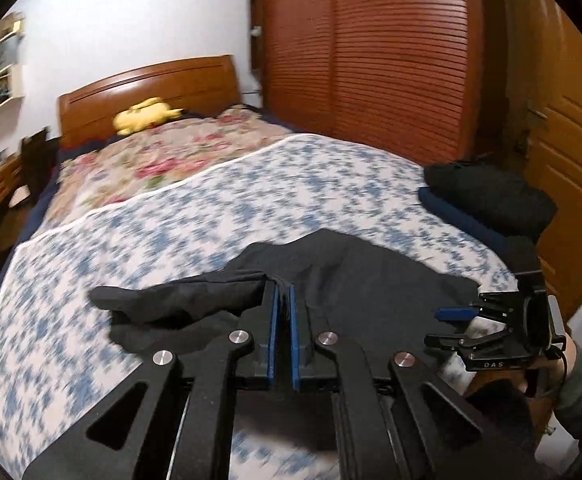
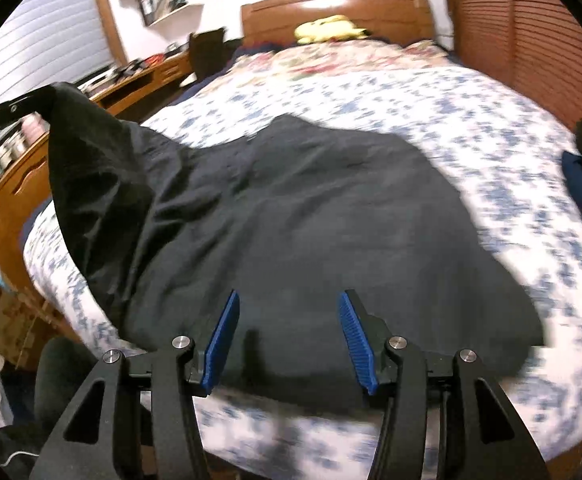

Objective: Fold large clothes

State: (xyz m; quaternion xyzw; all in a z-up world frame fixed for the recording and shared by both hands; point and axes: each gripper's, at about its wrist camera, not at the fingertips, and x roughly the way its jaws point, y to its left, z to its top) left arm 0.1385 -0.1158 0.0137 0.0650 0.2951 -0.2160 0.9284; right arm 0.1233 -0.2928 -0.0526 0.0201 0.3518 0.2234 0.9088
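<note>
A: Where's the garment?

B: Black garment [image 2: 291,232] is spread on the blue-patterned bedspread [image 2: 471,128], near the foot of the bed. One edge is lifted off the bed on the left side.

A: Lifted by what?

B: Left gripper [image 1: 282,292]. Its jaws are pressed together on a bunch of the cloth, probably to carry that side over for a fold.

A: Right one?

B: Right gripper [image 2: 289,308] hangs over the near hem with its jaws spread apart, holding nothing. Looks ready to pin or grab that edge.

A: Anything else?

B: Dark pile [image 1: 491,196] at the bed's right edge, likely more clothes. Yellow plush [image 1: 147,116] by the headboard [image 1: 151,88]. Frames are motion-blurred.
</note>
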